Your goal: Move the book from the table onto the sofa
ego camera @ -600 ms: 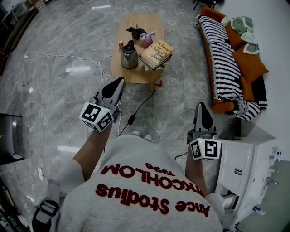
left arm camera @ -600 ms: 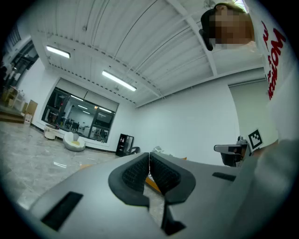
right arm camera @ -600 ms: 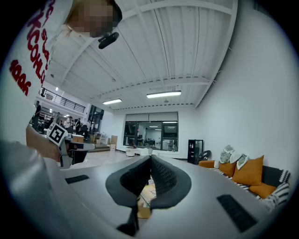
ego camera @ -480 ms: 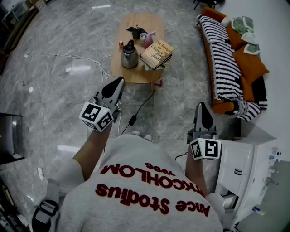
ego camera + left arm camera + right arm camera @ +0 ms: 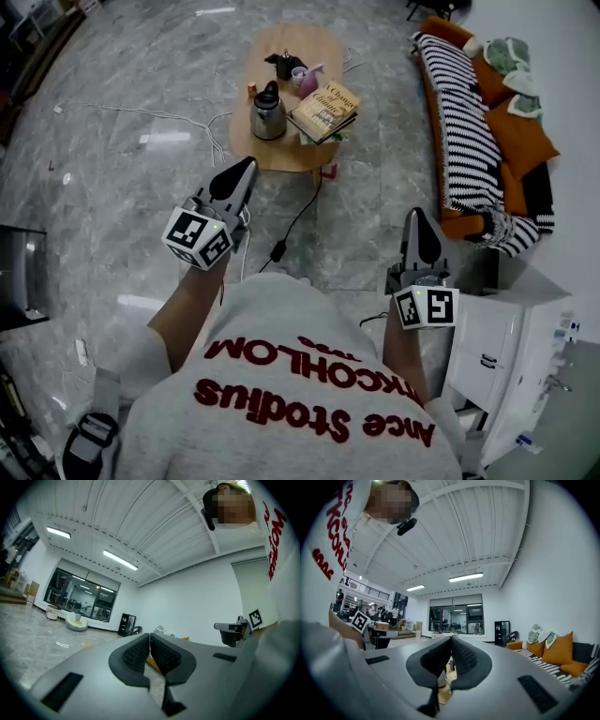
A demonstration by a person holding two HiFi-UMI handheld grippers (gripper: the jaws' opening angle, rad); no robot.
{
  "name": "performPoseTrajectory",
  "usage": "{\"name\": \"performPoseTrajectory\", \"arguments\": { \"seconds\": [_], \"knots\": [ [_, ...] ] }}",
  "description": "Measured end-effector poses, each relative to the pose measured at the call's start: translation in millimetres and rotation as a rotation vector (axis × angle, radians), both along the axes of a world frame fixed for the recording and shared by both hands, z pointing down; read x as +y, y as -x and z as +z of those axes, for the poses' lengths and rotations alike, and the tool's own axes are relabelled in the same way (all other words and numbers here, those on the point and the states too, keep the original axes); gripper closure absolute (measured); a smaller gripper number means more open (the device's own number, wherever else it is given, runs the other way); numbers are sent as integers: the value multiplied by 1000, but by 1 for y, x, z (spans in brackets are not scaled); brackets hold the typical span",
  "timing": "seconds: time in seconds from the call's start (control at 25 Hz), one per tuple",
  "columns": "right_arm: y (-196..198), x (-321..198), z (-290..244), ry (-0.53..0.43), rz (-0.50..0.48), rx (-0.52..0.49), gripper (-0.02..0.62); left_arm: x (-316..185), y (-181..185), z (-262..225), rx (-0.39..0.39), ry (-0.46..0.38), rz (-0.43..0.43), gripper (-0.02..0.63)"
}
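Showing, in the head view, the cream-covered paperback book [image 5: 324, 108] on the oval wooden surface [image 5: 281, 155], well apart from the orange sofa with striped throw [image 5: 464, 141]; left gripper [image 5: 246, 171] and right gripper [image 5: 418, 220] are held level, short of it. Only the framing has shifted since half a second earlier, so the approach has barely begun. Left gripper view: fingers [image 5: 136, 656] closed, empty. Right gripper view: fingers [image 5: 464, 660] closed on nothing

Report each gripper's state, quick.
Left gripper: closed, holding nothing.
Right gripper: closed, holding nothing.
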State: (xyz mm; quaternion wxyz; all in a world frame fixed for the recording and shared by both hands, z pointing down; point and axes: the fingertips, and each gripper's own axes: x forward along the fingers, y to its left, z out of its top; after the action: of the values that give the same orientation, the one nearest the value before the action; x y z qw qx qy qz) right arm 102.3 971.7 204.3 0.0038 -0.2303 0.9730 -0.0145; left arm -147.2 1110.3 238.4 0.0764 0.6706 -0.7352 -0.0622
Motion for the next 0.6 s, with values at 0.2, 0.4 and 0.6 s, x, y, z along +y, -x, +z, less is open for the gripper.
{"name": "performPoseTrajectory", "arguments": {
  "seconds": [0.2,0.4,0.6],
  "knots": [
    [-3,-10,-1,21,-53,-47,569,-3,-5,4,-1,2,-32,589],
    [-15,-25,5,46,-76,-65,569,-5,-18,15,24,11,-68,589],
    [-22,-46,17,72,-74,-73,569,-16,-30,23,31,27,-72,589]
  ]
}}
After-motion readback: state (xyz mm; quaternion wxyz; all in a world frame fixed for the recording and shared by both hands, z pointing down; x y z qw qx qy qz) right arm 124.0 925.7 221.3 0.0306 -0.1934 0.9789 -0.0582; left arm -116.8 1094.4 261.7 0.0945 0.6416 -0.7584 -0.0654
